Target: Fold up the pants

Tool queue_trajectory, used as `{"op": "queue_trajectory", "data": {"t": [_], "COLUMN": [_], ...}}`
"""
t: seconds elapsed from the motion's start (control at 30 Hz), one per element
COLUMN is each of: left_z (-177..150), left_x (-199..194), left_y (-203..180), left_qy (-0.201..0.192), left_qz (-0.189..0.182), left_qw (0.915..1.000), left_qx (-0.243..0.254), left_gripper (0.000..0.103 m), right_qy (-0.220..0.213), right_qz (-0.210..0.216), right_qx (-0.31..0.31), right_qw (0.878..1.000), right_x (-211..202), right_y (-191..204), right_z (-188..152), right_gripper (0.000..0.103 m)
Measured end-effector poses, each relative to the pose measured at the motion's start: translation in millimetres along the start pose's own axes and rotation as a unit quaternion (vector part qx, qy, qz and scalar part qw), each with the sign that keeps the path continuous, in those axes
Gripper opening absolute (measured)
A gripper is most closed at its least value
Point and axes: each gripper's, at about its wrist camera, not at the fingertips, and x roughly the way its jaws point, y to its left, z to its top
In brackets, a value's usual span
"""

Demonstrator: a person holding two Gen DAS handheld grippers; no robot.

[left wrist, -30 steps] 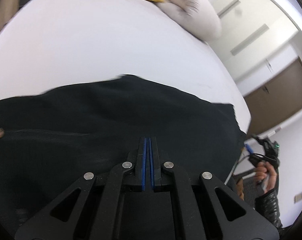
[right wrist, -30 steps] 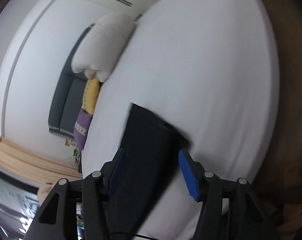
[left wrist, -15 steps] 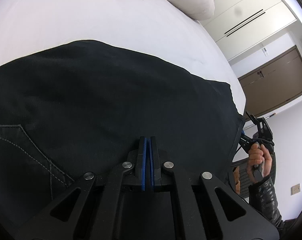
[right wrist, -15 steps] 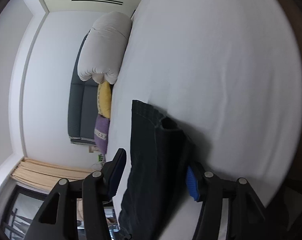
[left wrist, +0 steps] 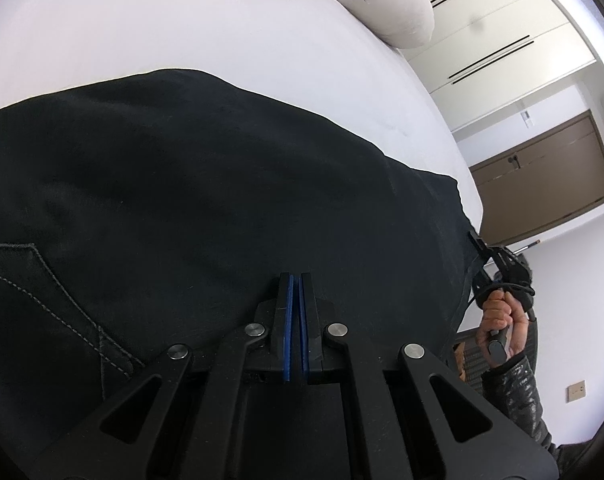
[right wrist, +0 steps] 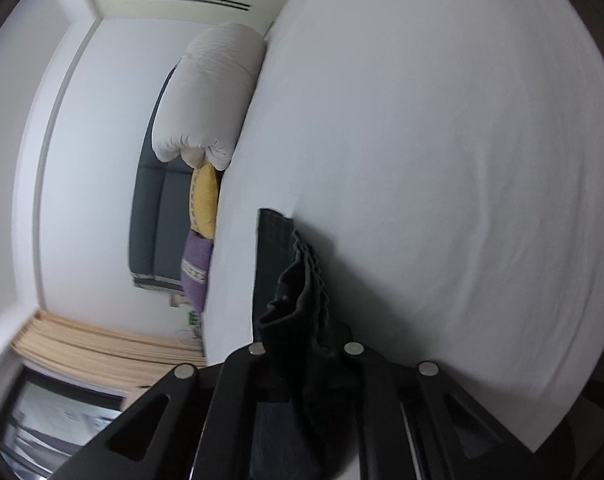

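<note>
Right wrist view, right hand-held gripper (right wrist: 302, 344) closing on bunched black denim pants (right wrist: 298, 300), smooth white bed (right wrist: 442, 160).

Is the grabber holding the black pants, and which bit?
Yes. The right hand-held gripper is closing on the bunched hem end of the black pants. The left hand-held gripper is shut above the pants; whether it pinches cloth cannot be told.

the pants (left wrist: 222, 200) run off the left wrist view's left edge; bunched fabric hides the right tongs' (right wrist: 302, 344) fingertips; the window corner is blurred.
</note>
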Motion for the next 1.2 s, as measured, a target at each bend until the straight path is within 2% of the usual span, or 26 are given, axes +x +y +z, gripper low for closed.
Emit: {"op": "queue_trajectory", "data": {"t": [0.07,0.13,0.17,0.23,0.27,0.37,0.4,0.47,0.5,0.53,0.6,0.7,0.73,0.9,1.0,1.07,1.1,1.13,1.17,1.2], "left_z": [0.2,1.3,1.6,2.7,3.5,4.2,4.9,5.8,6.1,6.4,8.7,14.7,17.2,36.6,48.6,54.3,55.8,57.4,58.9,55.3], "left_x": [-1.5,-4.8,-7.0,-13.6,-16.6,-26.4,-29.2,-32.3,-33.7,-34.9,-40.0,-39.3,-37.3,-27.7,-28.7,-32.5,-34.5,-36.7,-40.0,-40.8], "left_y": [1.2,4.4,6.2,12.4,15.1,25.5,28.7,32.1,33.9,35.3,36.8,30.0,28.6,27.9,26.8,30.9,32.7,34.8,40.6,41.5], "left_qy": [-0.002,-0.005,-0.007,-0.011,-0.014,-0.023,-0.024,-0.023,-0.022,-0.022,-0.027,-0.023,-0.019,0.023,0.038,0.042,0.046,0.053,0.059,0.059], "left_qz": [-0.001,-0.004,-0.006,-0.012,-0.016,-0.035,-0.040,-0.050,-0.056,-0.062,-0.083,-0.099,-0.105,-0.146,-0.142,-0.133,-0.133,-0.127,-0.112,-0.108], "left_qw": [1.0000,0.9999,0.9999,0.9996,0.9994,0.9978,0.9973,0.9964,0.9957,0.9951,0.9929,0.9915,0.9907,0.9827,0.9841,0.9864,0.9867,0.9876,0.9894,0.9900], "left_qx": [-0.003,-0.009,-0.013,-0.022,-0.028,-0.051,-0.057,-0.065,-0.070,-0.074,-0.080,-0.081,-0.085,-0.112,-0.099,-0.088,-0.082,-0.077,-0.071,-0.069], "left_gripper": [0.002,0.002,0.002,0.002,0.002,0.002,0.002,0.009,0.022,0.043,0.067,0.089,0.092,0.092,0.092,0.087,0.064,0.033,0.025,0.022], "right_qy": [-0.002,0.008,0.019,0.045,0.059,0.096,0.110,0.125,0.136,0.135,0.133,0.105,0.098,0.070,0.070,0.077,0.084,0.089,0.092,0.095], "right_qz": [-0.014,-0.030,-0.038,-0.053,-0.063,-0.088,-0.102,-0.144,-0.172,-0.178,-0.179,-0.182,-0.183,-0.177,-0.169,-0.158,-0.153,-0.149,-0.145,-0.142], "right_qx": [-0.048,-0.126,-0.174,-0.271,-0.323,-0.468,-0.513,-0.585,-0.620,-0.629,-0.622,-0.627,-0.630,-0.668,-0.694,-0.708,-0.715,-0.719,-0.724,-0.731], "right_qw": [0.999,0.992,0.984,0.960,0.943,0.874,0.845,0.788,0.753,0.745,0.750,0.750,0.748,0.719,0.696,0.683,0.677,0.673,0.668,0.661], "right_x": [-0.7,3.1,6.7,17.4,23.4,44.7,55.7,78.6,91.1,94.1,93.7,85.3,80.7,67.2,65.8,60.5,61.7,58.7,59.8,60.0], "right_y": [26.4,67.2,90.9,133.9,152.7,186.6,188.7,181.2,172.1,167.5,163.4,175.6,177.0,200.7,209.0,204.8,204.7,203.6,203.2,203.5], "right_z": [-9.9,-31.0,-47.6,-88.6,-114.6,-201.5,-232.1,-277.1,-301.5,-310.0,-315.2,-316.3,-316.2,-340.3,-360.9,-377.5,-386.2,-393.6,-399.5,-406.1], "right_gripper": [0.009,0.009,0.009,0.009,0.009,0.009,0.009,0.009,0.009,0.009,0.009,0.009,0.009,0.009,0.009,0.009,0.009,0.009,0.009,0.009]}}
